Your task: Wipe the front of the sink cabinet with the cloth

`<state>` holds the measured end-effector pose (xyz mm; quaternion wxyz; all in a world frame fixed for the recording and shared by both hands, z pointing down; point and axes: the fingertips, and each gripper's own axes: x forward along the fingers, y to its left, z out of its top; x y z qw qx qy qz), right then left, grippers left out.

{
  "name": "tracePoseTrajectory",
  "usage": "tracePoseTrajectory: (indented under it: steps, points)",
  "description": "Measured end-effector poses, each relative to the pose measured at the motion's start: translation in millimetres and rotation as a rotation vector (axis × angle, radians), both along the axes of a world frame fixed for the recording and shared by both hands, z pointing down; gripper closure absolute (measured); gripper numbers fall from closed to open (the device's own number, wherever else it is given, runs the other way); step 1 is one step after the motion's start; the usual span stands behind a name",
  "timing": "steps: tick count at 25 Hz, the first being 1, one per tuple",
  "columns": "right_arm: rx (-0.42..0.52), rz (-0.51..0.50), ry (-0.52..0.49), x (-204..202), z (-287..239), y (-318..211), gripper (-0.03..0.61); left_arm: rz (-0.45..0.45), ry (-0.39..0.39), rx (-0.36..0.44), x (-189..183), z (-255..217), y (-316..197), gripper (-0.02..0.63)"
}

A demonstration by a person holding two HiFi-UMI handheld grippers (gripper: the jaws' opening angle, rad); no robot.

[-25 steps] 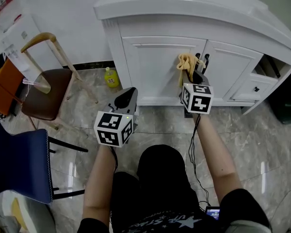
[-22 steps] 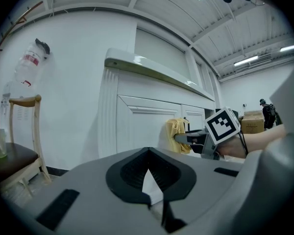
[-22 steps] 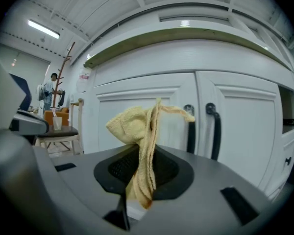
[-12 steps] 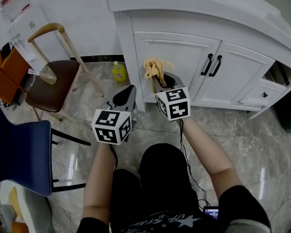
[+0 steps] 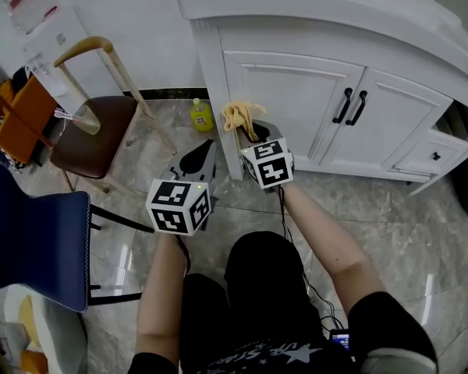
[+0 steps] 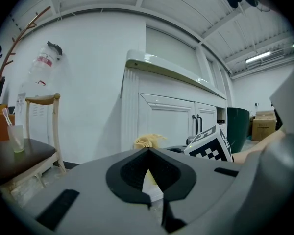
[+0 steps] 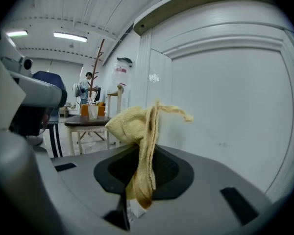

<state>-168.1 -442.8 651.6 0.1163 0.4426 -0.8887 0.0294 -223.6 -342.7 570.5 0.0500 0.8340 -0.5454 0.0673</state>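
Note:
The white sink cabinet (image 5: pixel 296 100) has two panelled doors with black handles (image 5: pixel 351 106). My right gripper (image 5: pixel 248 131) is shut on a yellow cloth (image 5: pixel 240 117), which bunches up against the cabinet's left corner post, at the left door's edge. In the right gripper view the cloth (image 7: pixel 139 131) sticks up from the shut jaws, next to the door panel (image 7: pixel 225 116). My left gripper (image 5: pixel 200 160) is held lower left, off the cabinet, jaws shut with nothing in them. The left gripper view shows the cabinet (image 6: pixel 161 116) and the cloth (image 6: pixel 148 141) ahead.
A wooden chair with a brown seat (image 5: pixel 93 135) stands left of the cabinet. A small yellow bottle (image 5: pixel 200 116) sits on the marble floor by the wall. A blue chair (image 5: pixel 31 248) is at near left. A drawer (image 5: pixel 433 154) stands open at the cabinet's right.
My right gripper has carried the cloth leftward across the cabinet front, from the door handles to the left corner. The left gripper has hardly moved.

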Motion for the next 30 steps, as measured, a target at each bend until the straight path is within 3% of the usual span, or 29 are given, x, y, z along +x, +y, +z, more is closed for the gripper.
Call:
tracePoseTrajectory:
  steps: [10,23,30]
  points:
    - [-0.018,0.131,-0.070,69,6,-9,0.495,0.037,-0.004,-0.032,25,21,-8,0.599]
    - [-0.012,0.329,-0.060,199,26,3,0.495,0.116,0.011,-0.079,70,51,-23,0.600]
    - [-0.015,0.380,-0.060,235,33,13,0.495,0.148,0.034,-0.104,85,63,-22,0.600]
